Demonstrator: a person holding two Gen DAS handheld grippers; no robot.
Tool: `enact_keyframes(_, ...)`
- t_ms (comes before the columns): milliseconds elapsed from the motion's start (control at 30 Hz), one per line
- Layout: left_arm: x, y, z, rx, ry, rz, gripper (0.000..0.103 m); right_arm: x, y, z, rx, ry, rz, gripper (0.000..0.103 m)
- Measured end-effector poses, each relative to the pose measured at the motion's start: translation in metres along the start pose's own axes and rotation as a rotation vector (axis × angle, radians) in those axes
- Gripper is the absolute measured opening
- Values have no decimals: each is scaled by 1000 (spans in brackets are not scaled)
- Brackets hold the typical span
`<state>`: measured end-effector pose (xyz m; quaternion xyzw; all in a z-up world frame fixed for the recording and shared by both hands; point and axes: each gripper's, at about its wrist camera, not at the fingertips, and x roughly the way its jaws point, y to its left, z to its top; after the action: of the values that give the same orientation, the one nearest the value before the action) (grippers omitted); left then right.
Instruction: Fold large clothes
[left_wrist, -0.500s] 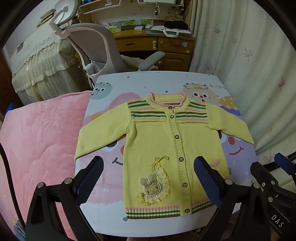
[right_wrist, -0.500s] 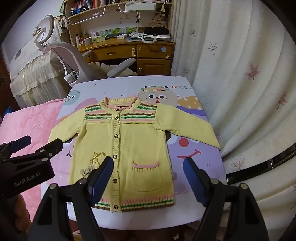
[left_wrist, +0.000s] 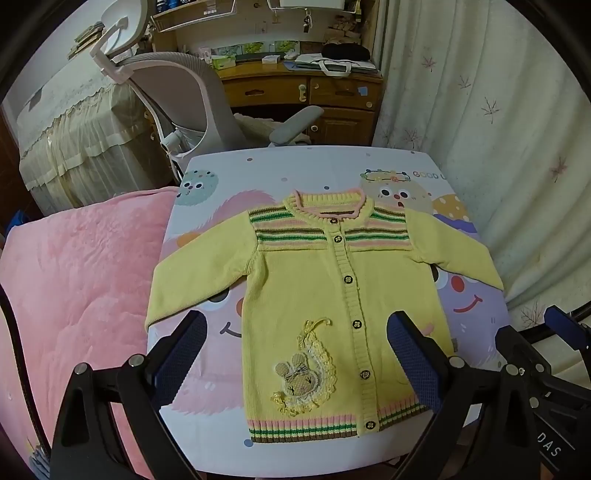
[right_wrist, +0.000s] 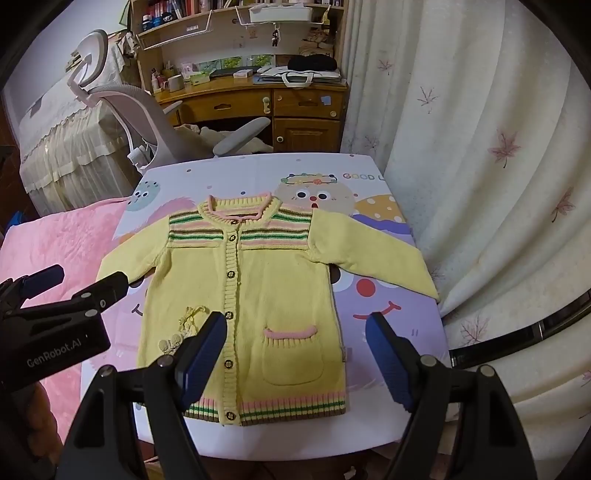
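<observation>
A yellow knitted cardigan (left_wrist: 317, 291) with striped yoke, buttons and a bunny patch lies flat and face up on a cartoon-printed table (left_wrist: 258, 166), both sleeves spread out. It also shows in the right wrist view (right_wrist: 266, 288), with its pink-edged pocket. My left gripper (left_wrist: 295, 354) is open and empty, held above the hem on the bunny side. My right gripper (right_wrist: 295, 350) is open and empty, held above the pocket side; it also shows at the edge of the left wrist view (left_wrist: 535, 347). The left gripper shows in the right wrist view (right_wrist: 77, 284).
A pink quilt (left_wrist: 74, 280) lies left of the table. A grey office chair (left_wrist: 192, 96) and a wooden desk (left_wrist: 306, 88) stand behind the table. Pale curtains (left_wrist: 480, 122) hang along the right side.
</observation>
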<state>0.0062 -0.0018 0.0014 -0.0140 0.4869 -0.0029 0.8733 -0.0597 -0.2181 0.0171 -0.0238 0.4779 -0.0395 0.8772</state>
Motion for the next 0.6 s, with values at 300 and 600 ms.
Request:
enact_keyframes(300, -3, -3, 4, 8, -19, -3, 97, -2, -2, 6, 0, -13, -2, 78)
enact_keyframes(600, -2, -6, 4, 15, -12, -9, 97, 0, 3, 6, -16, -6, 3, 78)
